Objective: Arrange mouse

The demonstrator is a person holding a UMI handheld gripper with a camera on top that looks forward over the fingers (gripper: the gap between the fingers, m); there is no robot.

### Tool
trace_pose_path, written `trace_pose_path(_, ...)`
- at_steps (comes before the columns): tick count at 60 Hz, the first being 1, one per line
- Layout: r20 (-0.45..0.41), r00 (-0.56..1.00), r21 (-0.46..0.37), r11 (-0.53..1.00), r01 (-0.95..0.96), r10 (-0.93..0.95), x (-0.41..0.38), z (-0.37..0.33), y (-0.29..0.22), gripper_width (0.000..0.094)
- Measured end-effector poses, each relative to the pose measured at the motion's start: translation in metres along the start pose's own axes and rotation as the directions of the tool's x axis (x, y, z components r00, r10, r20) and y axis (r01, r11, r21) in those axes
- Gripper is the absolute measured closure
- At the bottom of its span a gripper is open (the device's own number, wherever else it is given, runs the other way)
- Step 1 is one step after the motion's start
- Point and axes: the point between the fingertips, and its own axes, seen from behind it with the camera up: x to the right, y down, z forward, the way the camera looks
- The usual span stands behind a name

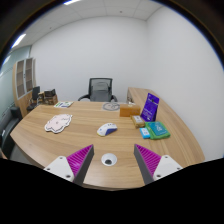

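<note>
A pale blue-white mouse (106, 129) lies on the wooden table (60, 145), well beyond the fingers and about in line with the gap between them. My gripper (111, 160) is open and empty, held above the table's near part, with its purple pads (78, 158) wide apart. Nothing stands between the fingers except a round cable hole (109, 159) in the tabletop.
A white patterned mat (58, 123) lies left of the mouse. A purple box (151, 105), a brown box (127, 111) and teal books (154, 130) stand to the right. A black office chair (98, 90) is beyond the table. Shelves (24, 85) line the left wall.
</note>
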Motion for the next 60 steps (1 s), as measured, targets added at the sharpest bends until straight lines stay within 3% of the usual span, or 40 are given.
trace_pose_path(4, -0.015, 0.998, 0.0, 0.998, -0.059, 0.059, -0.065, 0.035, -0.009, 0.0094)
trace_pose_path(17, -0.069, 0.982, 0.052, 0.983, -0.175, 0.179, -0.109, 0.109, -0.025, 0.0095)
trace_pose_path(30, -0.01, 0.989, 0.0, 0.989, -0.146, 0.146, -0.121, 0.199, -0.017, 0.0095)
trace_pose_path(46, 0.028, 0.989, -0.137, 0.981, -0.138, 0.144, -0.096, 0.298, 0.025, 0.0104)
trace_pose_path(60, 0.106, 0.989, -0.132, 0.987, -0.088, 0.103, -0.109, 0.351, 0.002, 0.0102)
